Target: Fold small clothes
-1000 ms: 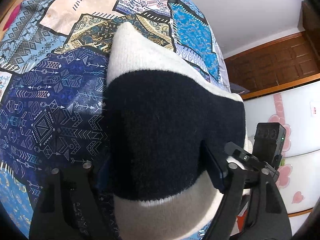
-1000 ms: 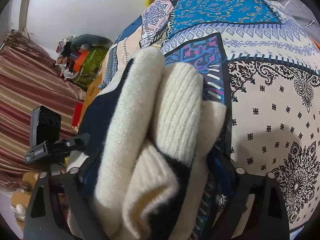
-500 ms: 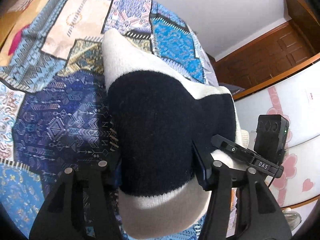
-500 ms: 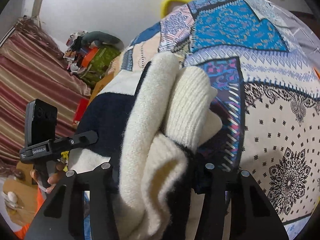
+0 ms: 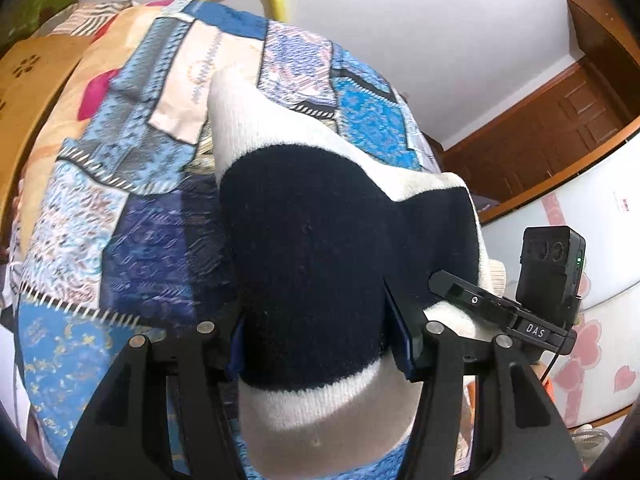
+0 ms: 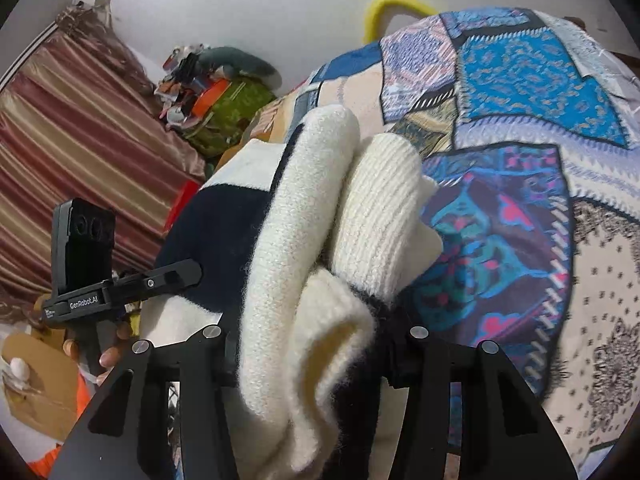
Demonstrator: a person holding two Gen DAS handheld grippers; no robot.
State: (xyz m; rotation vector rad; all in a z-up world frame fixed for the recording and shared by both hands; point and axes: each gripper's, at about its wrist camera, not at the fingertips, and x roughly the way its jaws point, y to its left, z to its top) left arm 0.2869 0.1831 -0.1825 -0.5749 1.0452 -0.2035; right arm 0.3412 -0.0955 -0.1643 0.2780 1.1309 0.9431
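Both grippers lifted since earlier frame; more wall showing. Left gripper [image 5: 320,344] and right gripper [image 6: 316,344] clamp folded navy-cream sweater [image 5: 320,248] above patchwork bedspread [image 5: 120,220]. Raise evenly, keep bundle tight.

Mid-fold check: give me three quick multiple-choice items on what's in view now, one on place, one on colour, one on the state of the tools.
1. Where is the knit garment?
A. flat on the floor
B. gripped over the patchwork bedspread
C. in a drawer

2. Its colours?
A. red and green
B. all grey
C. cream and navy

3. The left tool and right tool?
A. both shut on the garment
B. both open and clear of it
C. only the left grips

Answers:
1 B, the bedspread lies beyond and below the gripped knit.
2 C, a navy band sits between cream bands.
3 A, the knit is bunched between the fingers of each.
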